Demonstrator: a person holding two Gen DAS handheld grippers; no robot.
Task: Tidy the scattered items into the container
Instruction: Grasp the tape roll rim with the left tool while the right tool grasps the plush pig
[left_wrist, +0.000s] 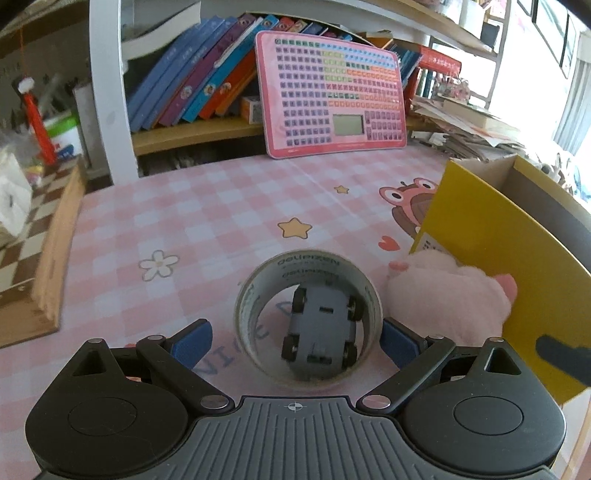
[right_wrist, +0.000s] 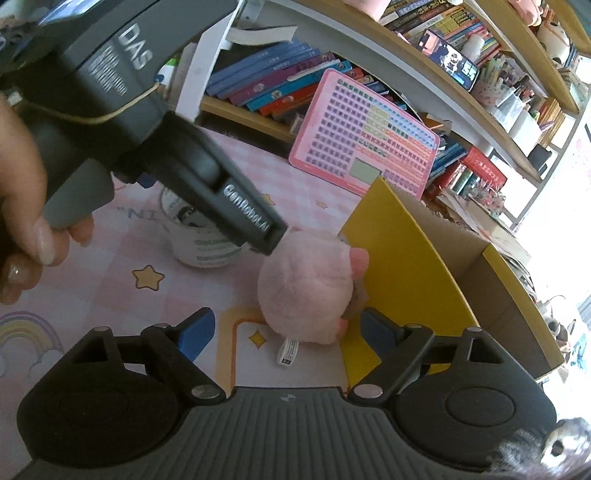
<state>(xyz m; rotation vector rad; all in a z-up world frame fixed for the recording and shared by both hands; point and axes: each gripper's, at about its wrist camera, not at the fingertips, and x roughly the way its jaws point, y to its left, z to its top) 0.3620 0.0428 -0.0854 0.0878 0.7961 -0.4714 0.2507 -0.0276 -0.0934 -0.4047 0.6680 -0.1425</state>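
A roll of clear tape (left_wrist: 308, 321) stands on the pink checked mat with a grey toy car (left_wrist: 321, 330) lying inside it, wheels up. My left gripper (left_wrist: 295, 341) is open, its blue pads on either side of the roll. A pink plush pig (left_wrist: 448, 299) lies right of the roll, against the yellow cardboard box (left_wrist: 491, 243). In the right wrist view my right gripper (right_wrist: 286, 334) is open just in front of the pig (right_wrist: 306, 284), with the box (right_wrist: 410, 266) to its right. The left gripper's body hides most of the tape roll (right_wrist: 201, 240) there.
A pink keyboard toy (left_wrist: 332, 96) leans against the bookshelf at the back. A wooden chessboard (left_wrist: 33, 258) sits at the mat's left edge. Stacked papers (left_wrist: 465, 129) lie behind the box. A hand (right_wrist: 22, 206) holds the left gripper's handle.
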